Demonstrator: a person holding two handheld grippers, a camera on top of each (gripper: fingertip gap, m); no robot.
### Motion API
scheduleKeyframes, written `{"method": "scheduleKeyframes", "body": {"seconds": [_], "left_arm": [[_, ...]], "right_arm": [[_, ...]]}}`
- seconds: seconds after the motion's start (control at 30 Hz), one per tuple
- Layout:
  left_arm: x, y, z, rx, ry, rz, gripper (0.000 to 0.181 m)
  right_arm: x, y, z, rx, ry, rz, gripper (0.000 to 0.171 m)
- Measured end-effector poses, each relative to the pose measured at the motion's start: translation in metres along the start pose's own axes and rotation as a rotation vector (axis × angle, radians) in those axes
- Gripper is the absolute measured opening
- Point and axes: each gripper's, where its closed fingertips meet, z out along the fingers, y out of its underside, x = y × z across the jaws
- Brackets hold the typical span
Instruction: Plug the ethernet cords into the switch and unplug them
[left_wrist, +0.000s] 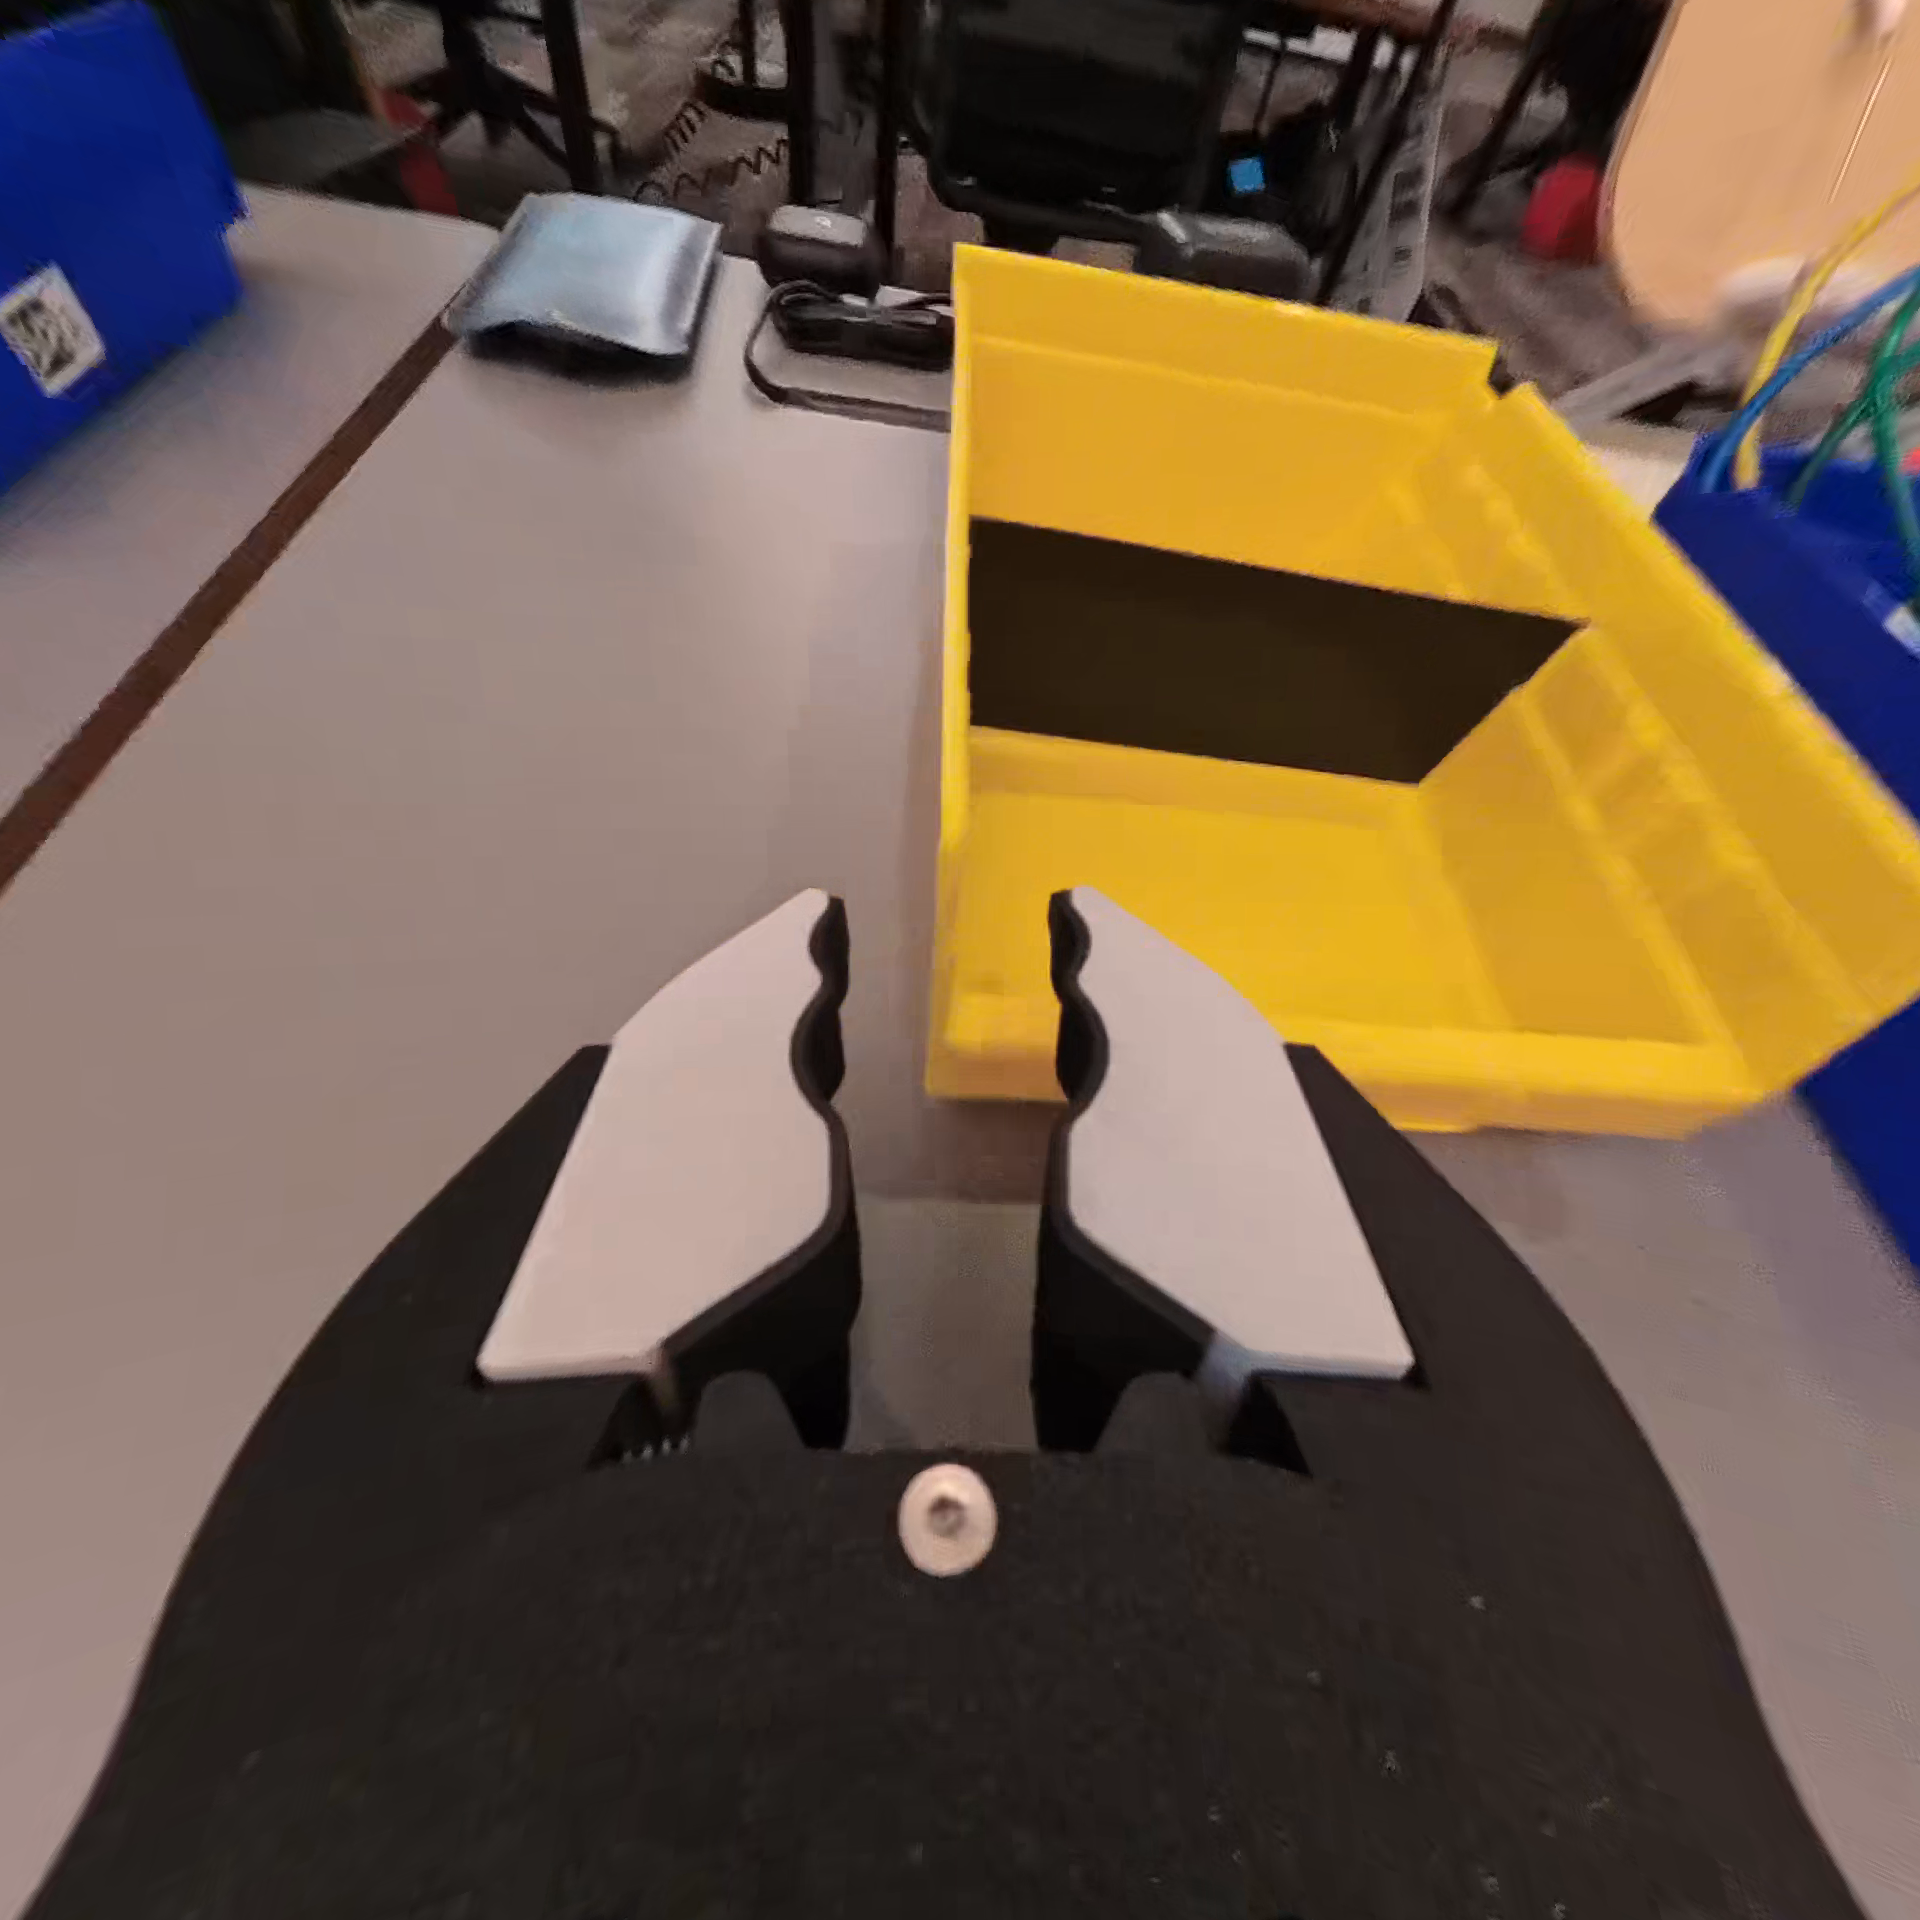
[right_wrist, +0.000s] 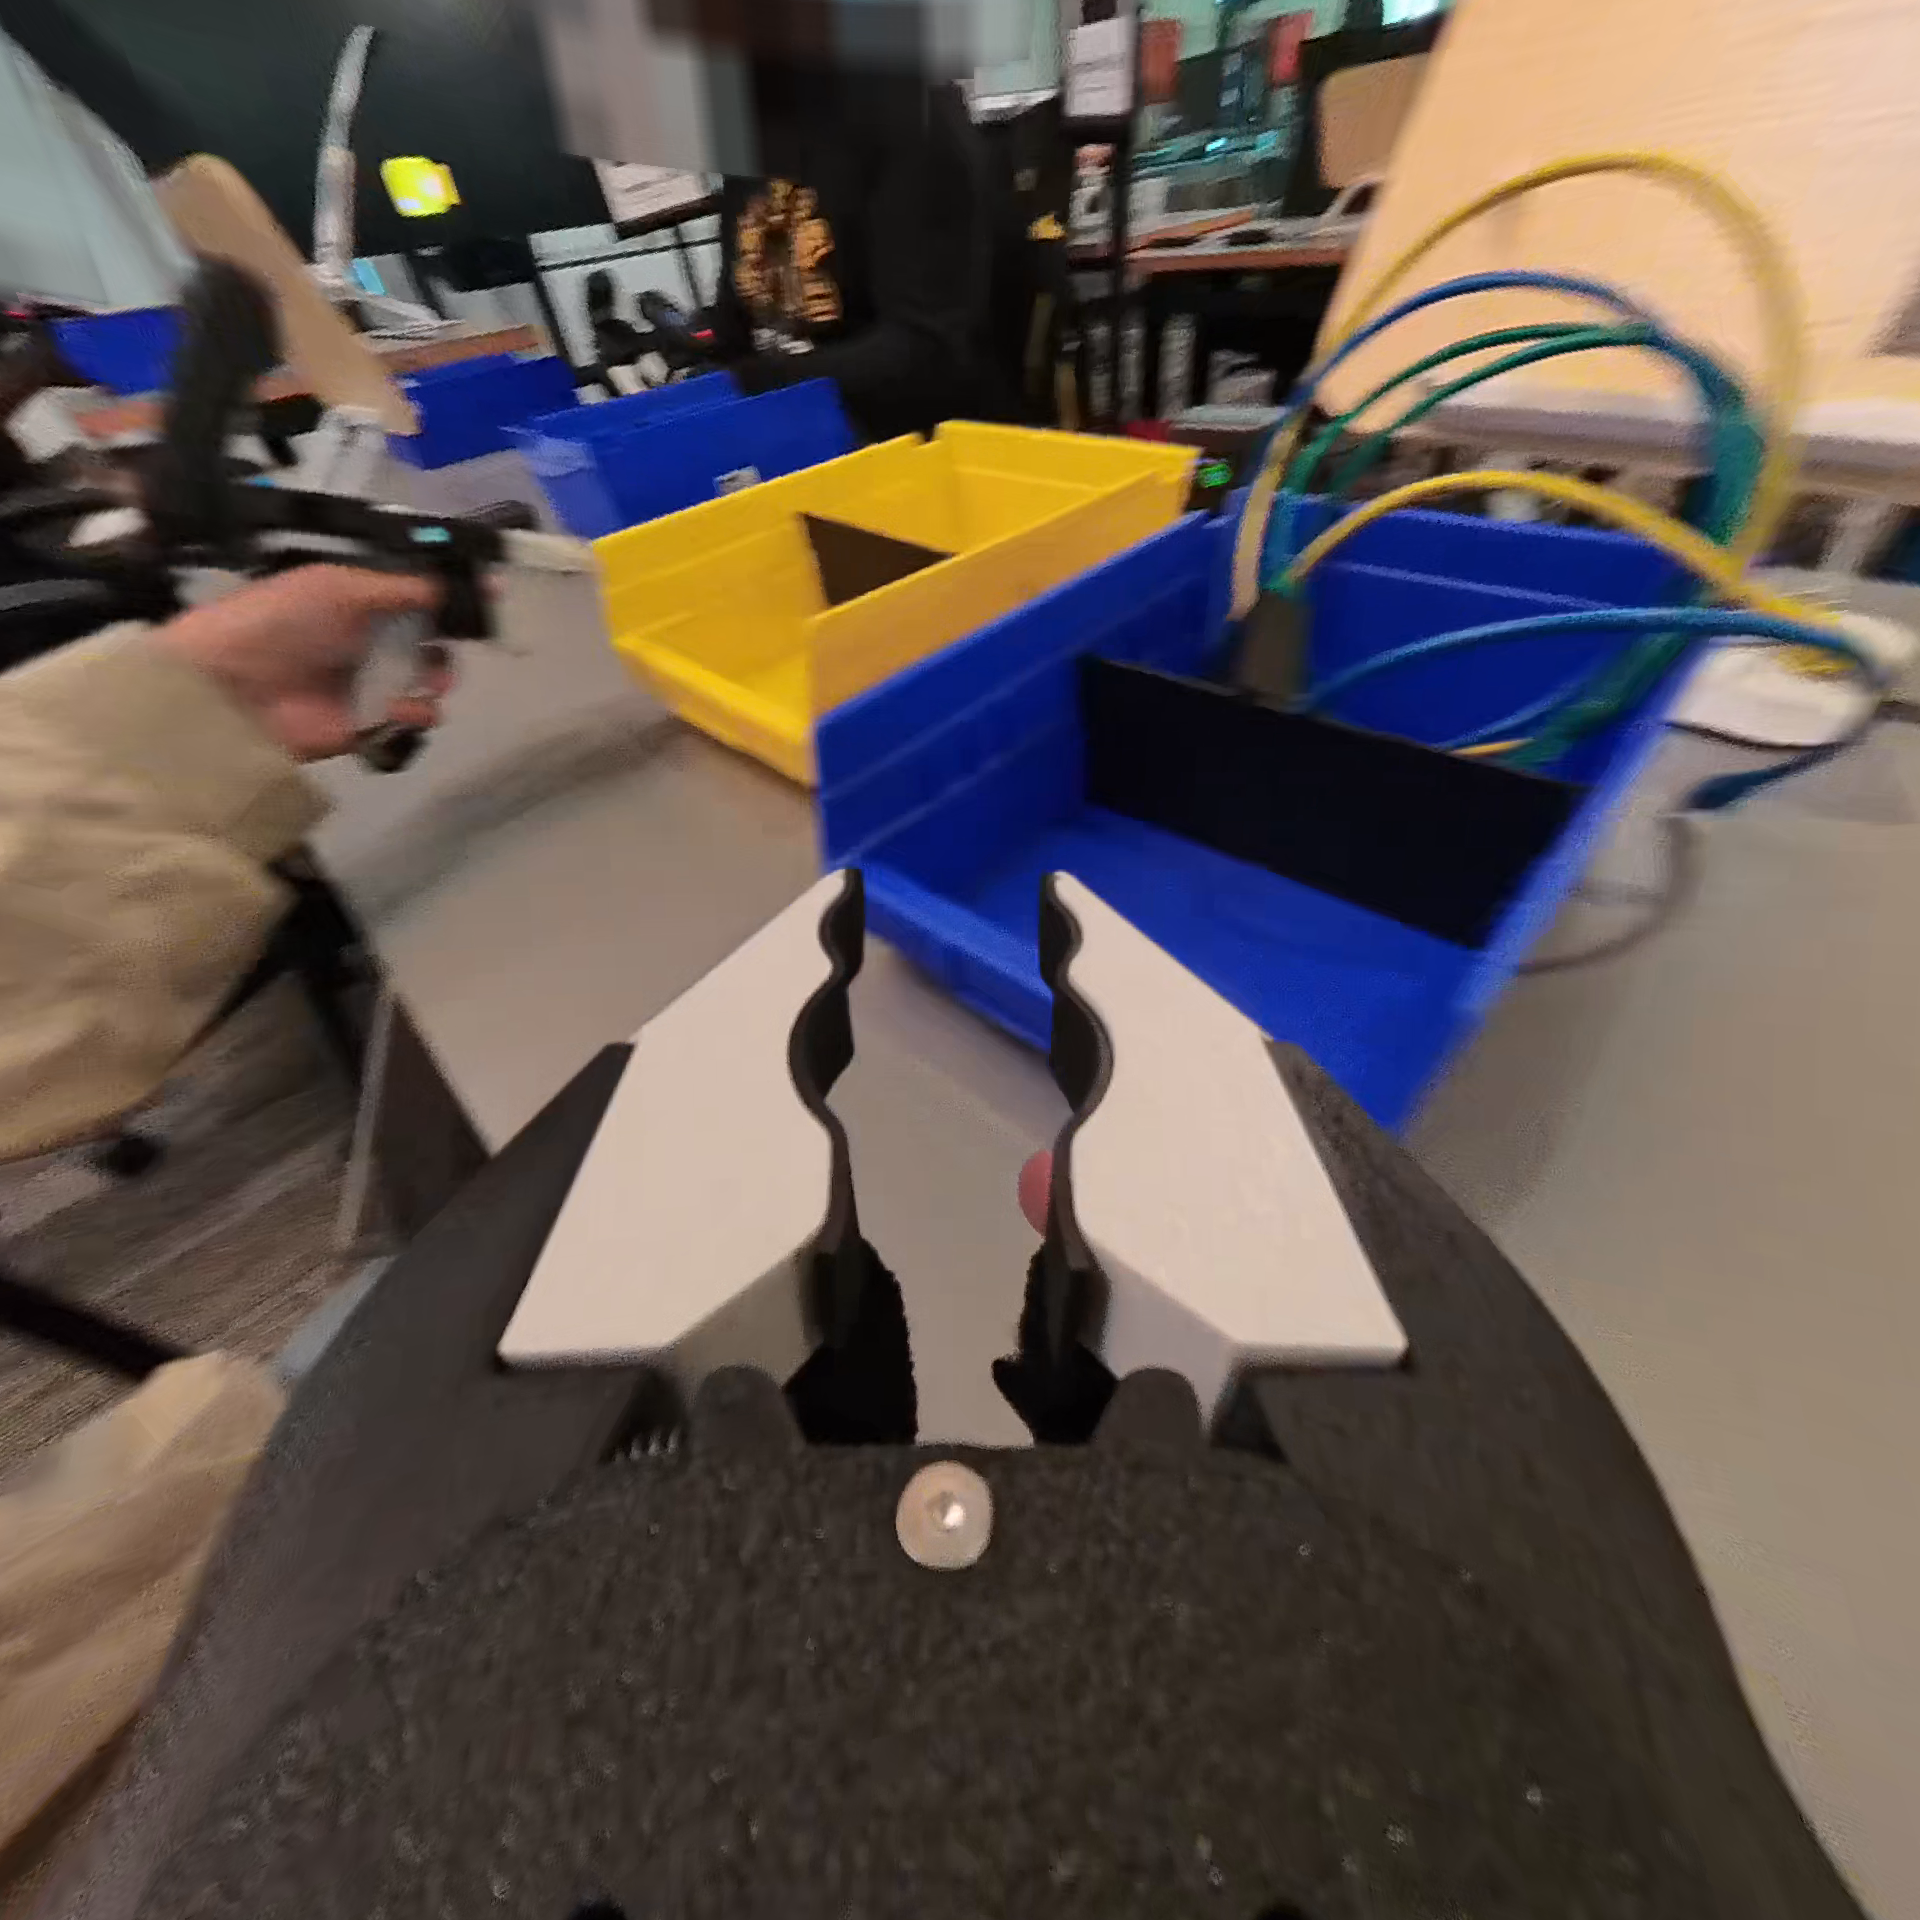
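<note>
Both tongs are empty and parted by a moderate gap. The left tongs (left_wrist: 945, 914) hang over the grey counter (left_wrist: 468, 727) just beside the near left corner of the empty yellow plastic bin with a black divider (left_wrist: 1351, 935). The right tongs (right_wrist: 951, 894) point at the near wall of the blue plastic bin with a black divider (right_wrist: 1039, 727), which stands beside the yellow one, toward the counter's right side.

The task's things sit in the blue bin's far compartment: the yellow, blue and green ethernet cords (right_wrist: 1558, 343) arch up out of it and drop over its far right rim onto the counter. A dark upright block (right_wrist: 1276, 634) stands where they meet, probably the switch, though blur hides its ports. Whether any plug is seated cannot be told.

The step in hand looks like an approach to the cords. To do it well, I would bring the right tongs over the divider toward a single cord near its plug, not into the tangle of loops, and close on the connector body so the latch can be pressed. The left tongs would best cross to the blue bin and steady the switch, since a light box may lift or tip when a cord is pulled. The loops overlap, so separating one cord first avoids dragging its neighbours.
</note>
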Motion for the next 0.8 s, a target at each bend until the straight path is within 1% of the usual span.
{"method": "scheduleKeyframes", "body": {"seconds": [0.1,0.13,0.17,0.23,0.3,0.43,0.53,0.6,0.67,0.8], "left_arm": [[0.001,0.005,0.030,-0.048,0.024,0.071,0.035],[0.001,0.004,0.036,-0.046,0.024,0.083,0.027],[-0.003,0.005,0.041,-0.046,0.008,0.090,0.015],[-0.003,0.009,0.045,-0.057,0.017,0.076,0.003],[-0.004,0.015,0.042,-0.073,-0.008,0.060,0.003],[0.002,0.029,0.015,-0.078,-0.066,0.109,0.002],[0.004,0.043,-0.017,-0.072,-0.136,0.099,0.002],[0.004,0.053,-0.041,-0.035,-0.202,0.051,0.002],[0.008,0.063,-0.064,-0.006,-0.240,0.079,0.002],[0.024,0.081,-0.099,-0.003,-0.261,0.138,0.004]], "right_arm": [[-0.053,0.019,0.018,-0.055,-0.130,0.029,0.033],[-0.066,0.029,0.026,-0.085,-0.157,0.029,0.033],[-0.076,0.040,0.035,-0.120,-0.169,0.020,0.033],[-0.091,0.061,0.053,-0.189,-0.178,-0.007,0.034],[-0.102,0.070,0.070,-0.218,-0.180,-0.037,0.034],[-0.101,0.066,0.105,-0.211,-0.088,-0.090,0.034],[-0.093,0.055,0.129,-0.173,0.009,-0.066,0.038],[-0.093,0.048,0.145,-0.143,0.047,-0.037,0.041],[-0.092,0.045,0.160,-0.127,0.087,-0.011,0.041],[-0.105,0.056,0.188,-0.160,0.071,0.103,0.037]]}}
